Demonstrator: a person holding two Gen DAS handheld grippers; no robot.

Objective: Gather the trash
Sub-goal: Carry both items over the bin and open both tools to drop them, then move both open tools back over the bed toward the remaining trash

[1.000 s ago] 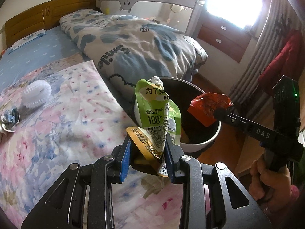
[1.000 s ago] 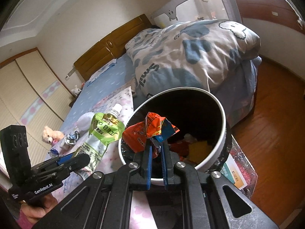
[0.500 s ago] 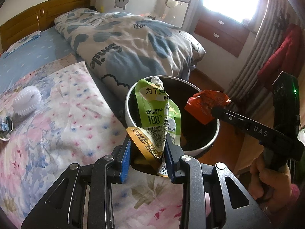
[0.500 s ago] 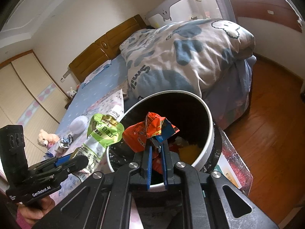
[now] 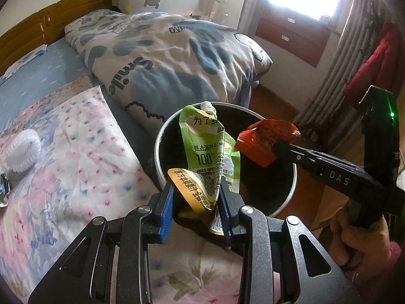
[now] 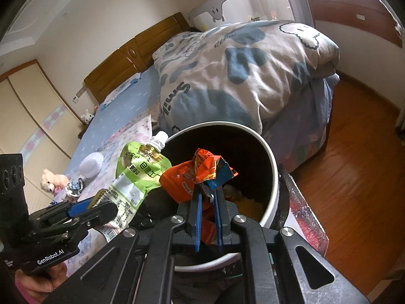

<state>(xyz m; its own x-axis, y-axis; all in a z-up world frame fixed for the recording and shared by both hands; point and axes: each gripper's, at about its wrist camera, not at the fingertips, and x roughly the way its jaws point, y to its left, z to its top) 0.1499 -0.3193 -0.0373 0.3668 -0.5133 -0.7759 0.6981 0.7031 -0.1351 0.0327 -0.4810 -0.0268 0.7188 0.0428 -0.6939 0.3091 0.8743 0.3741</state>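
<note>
My left gripper [image 5: 196, 192] is shut on a green spouted juice pouch [image 5: 205, 149], held upright at the near rim of the white trash bin [image 5: 162, 136]. The pouch also shows in the right wrist view [image 6: 136, 177]. My right gripper [image 6: 208, 190] is shut on a crumpled red-orange snack wrapper [image 6: 197, 174], held over the bin's dark opening. In the left wrist view the wrapper [image 5: 265, 139] hangs over the bin's right side. The bin [image 6: 273, 167] holds yellow and red trash at its bottom.
The bin stands on the wooden floor [image 6: 354, 177] beside the bed. A folded blue-patterned quilt [image 5: 164, 58] lies behind it. On the floral sheet [image 5: 76, 152] lie a white foam net [image 5: 22, 149] and a shiny crumpled wrapper [image 5: 3, 190]. A plush toy [image 6: 53, 179] sits farther off.
Both grippers have moved closer to the bin with their loads. The bin fills more of both views and the pouch now overlaps its rim.
</note>
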